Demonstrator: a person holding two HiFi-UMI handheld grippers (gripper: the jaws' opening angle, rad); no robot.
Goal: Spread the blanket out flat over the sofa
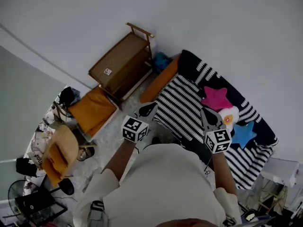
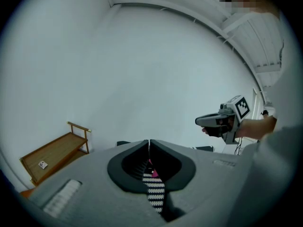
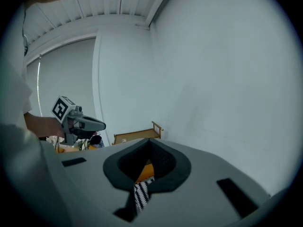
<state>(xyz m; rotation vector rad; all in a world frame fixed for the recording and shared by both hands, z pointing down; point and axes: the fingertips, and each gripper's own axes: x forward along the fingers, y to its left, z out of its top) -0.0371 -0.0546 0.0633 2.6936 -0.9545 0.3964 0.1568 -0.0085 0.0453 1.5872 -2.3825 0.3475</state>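
Observation:
The black-and-white striped blanket (image 1: pixel 180 112) lies spread over the orange sofa (image 1: pixel 158 82), which shows only at its left end. A pink star cushion (image 1: pixel 215 98), a white flower cushion (image 1: pixel 230 116) and a blue star cushion (image 1: pixel 244 134) rest on the blanket. My left gripper (image 1: pixel 147 110) hovers at the blanket's left edge, jaws shut, nothing held. My right gripper (image 1: pixel 208 117) hovers over the blanket by the cushions, jaws shut and empty. In the left gripper view the tips (image 2: pixel 149 143) meet, with a strip of the blanket (image 2: pixel 154 188) seen below. The right gripper's tips (image 3: pixel 150 141) meet too.
A wooden rack (image 1: pixel 123 63) stands against the wall left of the sofa. An orange cushion (image 1: pixel 92 110) and a round wooden chair (image 1: pixel 59 152) sit on the floor at the left, with a fan (image 1: pixel 19 193) and clutter. A white side table (image 1: pixel 281 171) is at the right.

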